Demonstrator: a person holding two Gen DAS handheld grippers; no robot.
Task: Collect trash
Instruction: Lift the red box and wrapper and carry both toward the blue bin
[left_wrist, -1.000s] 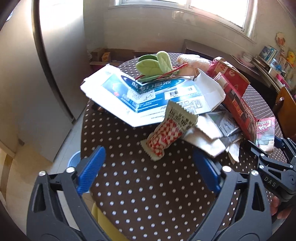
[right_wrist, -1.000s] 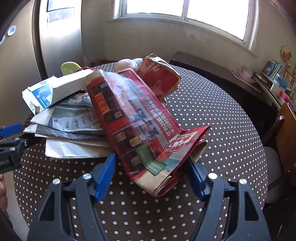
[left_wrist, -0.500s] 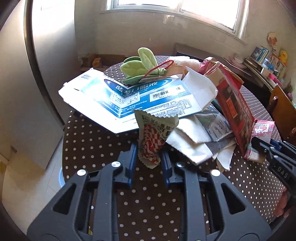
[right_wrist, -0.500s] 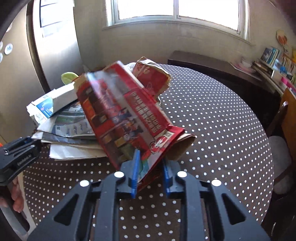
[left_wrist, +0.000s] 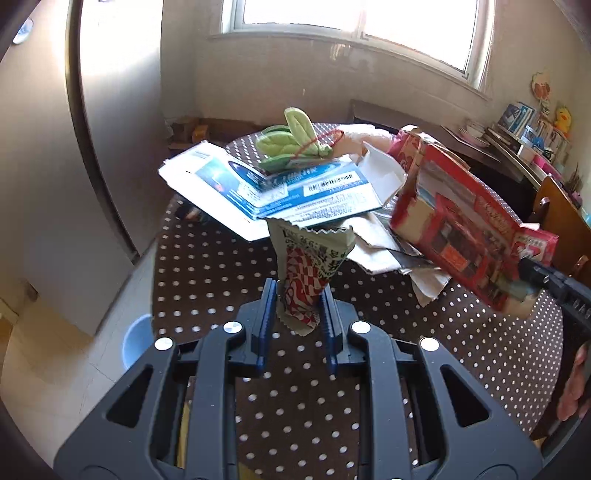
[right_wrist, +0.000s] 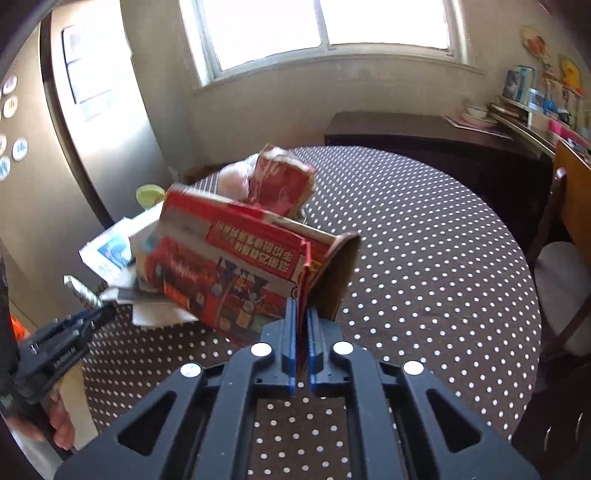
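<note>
While above the dotted table (left_wrist: 207, 280), left tongs (left_wrist: 297, 314) clenched on snack wrapper (left_wrist: 310, 269), right tongs (right_wrist: 301, 332) on red carton (right_wrist: 229, 273).

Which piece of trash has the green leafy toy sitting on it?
The flattened blue-and-white carton: the green toy rests on its far edge. The red box and checkered wrapper are held in grippers.

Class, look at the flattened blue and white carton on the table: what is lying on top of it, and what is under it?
On the blue and white carton rests a green plush toy. Crumpled papers poke out beneath its right end; whatever else lies under it is covered.
</note>
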